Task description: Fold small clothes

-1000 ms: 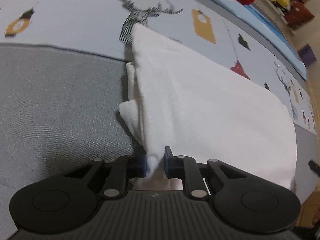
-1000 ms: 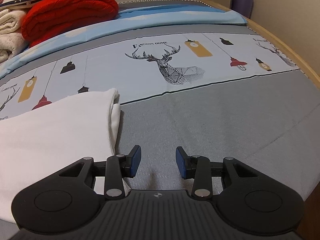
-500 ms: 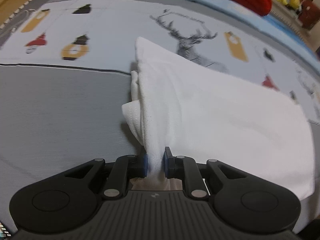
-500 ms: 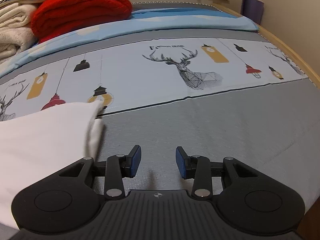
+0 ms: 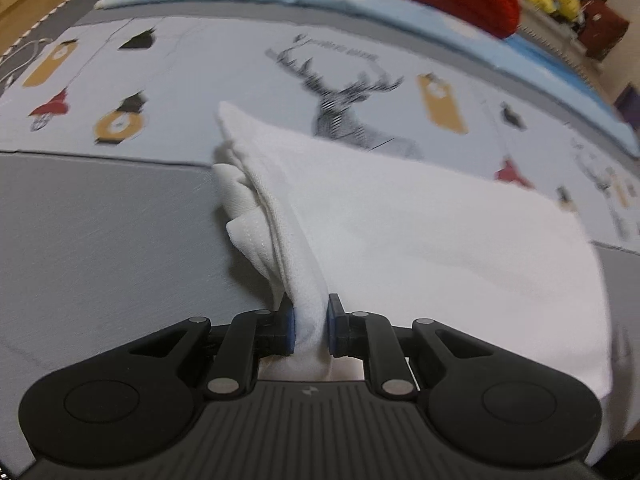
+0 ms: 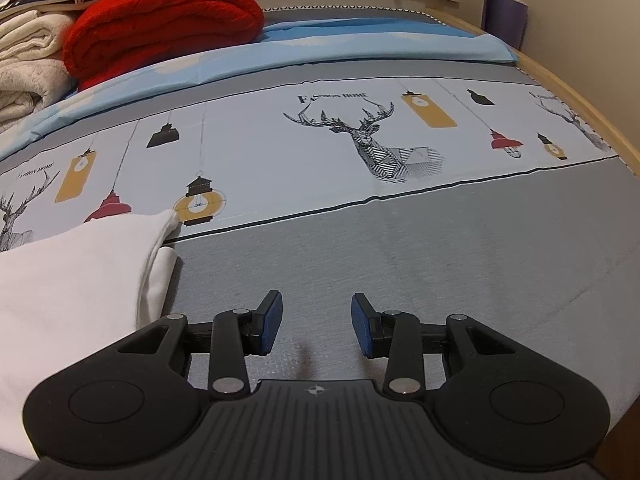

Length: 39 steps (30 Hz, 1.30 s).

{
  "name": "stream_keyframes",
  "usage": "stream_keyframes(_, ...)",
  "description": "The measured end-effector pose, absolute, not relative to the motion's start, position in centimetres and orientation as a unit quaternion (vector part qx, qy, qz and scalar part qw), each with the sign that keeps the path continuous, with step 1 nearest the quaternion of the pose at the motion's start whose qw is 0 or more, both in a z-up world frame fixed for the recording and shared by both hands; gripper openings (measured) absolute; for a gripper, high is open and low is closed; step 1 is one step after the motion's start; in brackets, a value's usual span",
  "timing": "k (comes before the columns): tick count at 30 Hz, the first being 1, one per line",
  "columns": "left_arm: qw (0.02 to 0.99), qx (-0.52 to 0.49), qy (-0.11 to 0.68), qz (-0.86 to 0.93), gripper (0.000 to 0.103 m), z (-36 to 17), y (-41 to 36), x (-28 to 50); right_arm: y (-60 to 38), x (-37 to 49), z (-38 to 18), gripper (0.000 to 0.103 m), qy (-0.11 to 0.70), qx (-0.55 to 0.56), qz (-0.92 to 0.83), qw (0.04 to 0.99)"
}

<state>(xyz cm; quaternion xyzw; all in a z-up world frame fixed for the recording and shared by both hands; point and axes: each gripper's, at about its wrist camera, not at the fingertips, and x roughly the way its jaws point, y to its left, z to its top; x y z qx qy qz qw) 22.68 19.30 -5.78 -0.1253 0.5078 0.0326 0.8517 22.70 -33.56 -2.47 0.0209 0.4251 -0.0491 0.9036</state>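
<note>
The left gripper pinches a white garment; the right gripper gapes empty over a bedsheet printed "FASHION HOME".

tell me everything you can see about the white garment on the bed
The white garment is a plain, soft knit-looking cloth, folded into a roughly rectangular slab with several layers showing along its left edge. It lies on the printed bedspread, across the border between the grey band and the pale deer-and-lantern band. Its near corner is bunched and pulled up, pinched between the blue-padded fingers of the left gripper. In the right wrist view it lies left of the open right gripper, which does not touch it.
</note>
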Motion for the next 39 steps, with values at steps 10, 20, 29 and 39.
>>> stream_keyframes(10, 0.870, -0.197, 0.441, -0.102, 0.015, -1.6, 11.2, 23.7, -35.2, 22.4, -2.0, 0.040, 0.415, 0.023, -0.047, 0.908)
stream_keyframes(20, 0.849, -0.218, 0.426, -0.223, 0.028, -0.3, -0.8, 25.8, -35.6, 22.3, -1.7, 0.040, 0.413, 0.043, -0.054, 0.908)
stream_keyframes(29, 0.847, -0.289, 0.434, -0.107, 0.029, -1.1, 6.8, 25.6, -33.8, 22.2, -0.3, 0.039, 0.384, 0.088, -0.015, 0.919)
stream_keyframes(39, 0.855, -0.152, 0.475, -0.141, 0.029, -2.2, 7.2, 23.5, -27.7, 24.0, -3.5, 0.044, 0.473, 0.197, 0.156, 0.844)
